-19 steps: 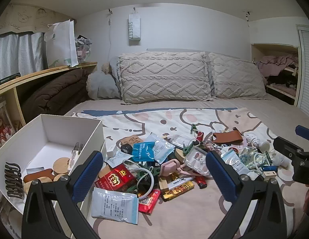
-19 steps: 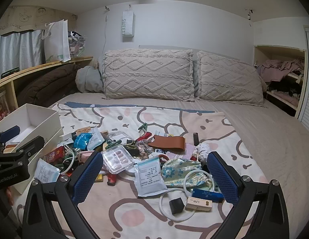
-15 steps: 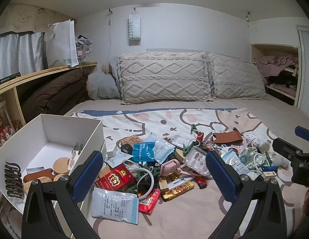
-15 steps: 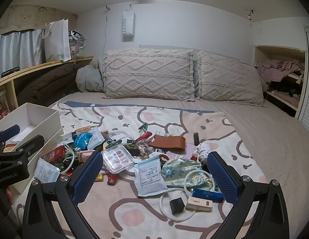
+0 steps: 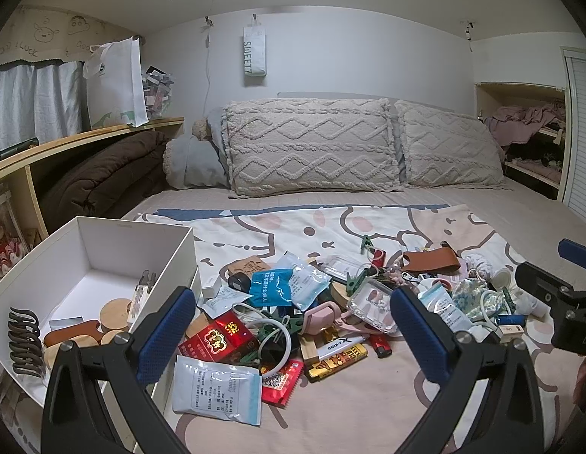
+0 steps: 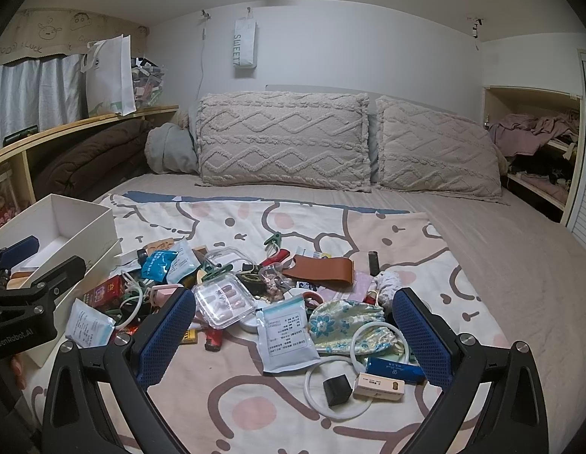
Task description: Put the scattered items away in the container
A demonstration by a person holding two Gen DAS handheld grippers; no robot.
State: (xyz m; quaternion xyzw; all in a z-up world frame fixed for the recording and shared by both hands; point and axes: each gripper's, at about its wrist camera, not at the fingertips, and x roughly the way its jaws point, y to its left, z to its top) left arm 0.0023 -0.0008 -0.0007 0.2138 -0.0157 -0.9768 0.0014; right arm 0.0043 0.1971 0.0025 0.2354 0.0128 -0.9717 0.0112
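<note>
A heap of small items lies on the patterned bedspread: a red packet [image 5: 216,338], a blue sachet [image 5: 270,286], a white sachet [image 5: 217,389], a clear nail case [image 6: 224,300], a brown leather strap [image 6: 323,269], a floral pouch [image 6: 344,318] and a white cable ring [image 6: 332,382]. A white box [image 5: 47,261] at the left holds wooden discs and a brown hair claw [image 5: 24,336]. My left gripper [image 5: 293,331] hovers open over the heap beside the box. My right gripper [image 6: 295,335] hovers open over the heap's right side. Nothing is between either pair of fingers.
Two knitted pillows [image 5: 312,147] lean at the head of the bed. A wooden shelf [image 5: 85,136] with a white bag and a brown blanket runs along the left. An open cupboard [image 6: 535,140] with clothes is at the right.
</note>
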